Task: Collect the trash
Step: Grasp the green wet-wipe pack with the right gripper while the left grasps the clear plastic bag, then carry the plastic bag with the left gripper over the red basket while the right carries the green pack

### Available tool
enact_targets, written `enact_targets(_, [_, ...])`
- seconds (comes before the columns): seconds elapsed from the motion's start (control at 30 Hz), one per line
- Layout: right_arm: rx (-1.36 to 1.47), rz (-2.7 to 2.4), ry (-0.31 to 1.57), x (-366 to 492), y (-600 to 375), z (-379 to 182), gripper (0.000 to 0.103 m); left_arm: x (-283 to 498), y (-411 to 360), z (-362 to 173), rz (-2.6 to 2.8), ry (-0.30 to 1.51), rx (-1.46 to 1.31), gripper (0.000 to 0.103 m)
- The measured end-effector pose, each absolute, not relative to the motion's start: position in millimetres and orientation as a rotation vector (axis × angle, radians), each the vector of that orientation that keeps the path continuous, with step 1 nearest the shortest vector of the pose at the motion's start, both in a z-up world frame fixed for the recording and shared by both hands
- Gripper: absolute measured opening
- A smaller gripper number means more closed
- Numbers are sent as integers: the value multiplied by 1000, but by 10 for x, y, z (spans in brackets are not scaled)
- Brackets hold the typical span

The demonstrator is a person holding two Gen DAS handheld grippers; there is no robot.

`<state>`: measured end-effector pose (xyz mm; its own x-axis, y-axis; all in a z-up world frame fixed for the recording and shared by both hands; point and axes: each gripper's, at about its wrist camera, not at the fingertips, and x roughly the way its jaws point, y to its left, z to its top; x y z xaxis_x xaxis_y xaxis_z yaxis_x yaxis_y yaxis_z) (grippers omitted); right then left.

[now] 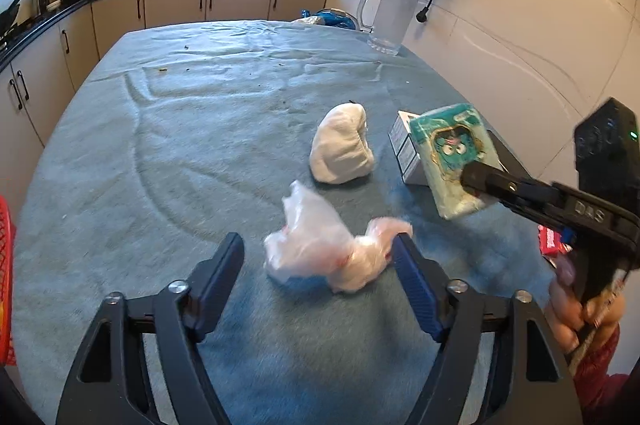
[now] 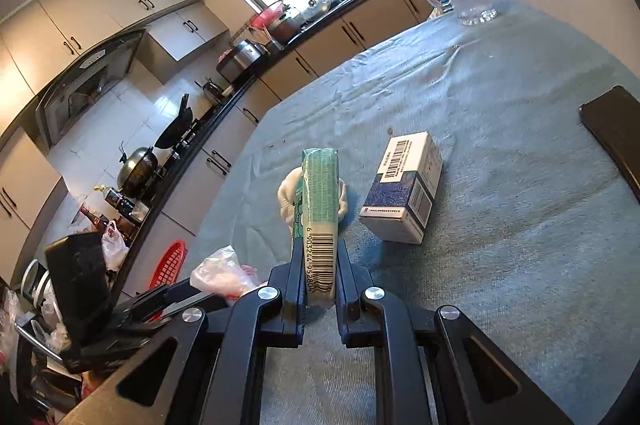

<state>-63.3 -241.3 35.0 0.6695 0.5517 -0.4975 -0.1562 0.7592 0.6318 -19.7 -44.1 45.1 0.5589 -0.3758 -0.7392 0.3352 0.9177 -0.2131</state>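
My left gripper (image 1: 320, 245) is open around a crumpled clear-pink plastic bag (image 1: 320, 253) that lies on the grey-blue tablecloth (image 1: 160, 145); the bag touches the right finger. My right gripper (image 2: 318, 253) is shut on a green tissue pack (image 2: 318, 193) and holds it above the cloth; the pack also shows in the left wrist view (image 1: 456, 161). A crumpled white tissue wad (image 1: 342, 149) lies beyond the bag. A white-and-blue carton (image 2: 404, 189) lies beside the pack.
A glass jug (image 1: 386, 17) stands at the table's far right. A black phone (image 2: 612, 133) lies at the right edge. A red basket (image 2: 168, 265) sits off the table's left side. Kitchen counters run behind and to the left.
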Motion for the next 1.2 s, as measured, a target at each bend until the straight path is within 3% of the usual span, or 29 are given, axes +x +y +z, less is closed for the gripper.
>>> enact_targets(0.07, [589,431,734,-659,-2423,350,13,-145,-482,417,-430,902,-56,50])
enact_targets(0.1, [589,431,731,-678,-2436,347,13,-127,-496,403,-432,904,-60,40])
enact_targets(0.17, [589,427,727,-705,-2452,352,13,-133,-505,390,-430,899,-56,39])
enact_targets(0.2, [589,426,725,-715,-2455,357,13,-153,-505,396,-425,889,-49,32])
enact_targets(0.27, [589,423,721,-729,-2452,375,13,-204,-498,430,-424,865,-40,29])
enact_targets(0.7, [552,459,725,-752,-2136,436,13,-526,-137,740,-357,720,-34,28])
enact_targets(1.2, [486,509,755,-720,-1633,472,13,-617,429,785,-296,686,-100,28])
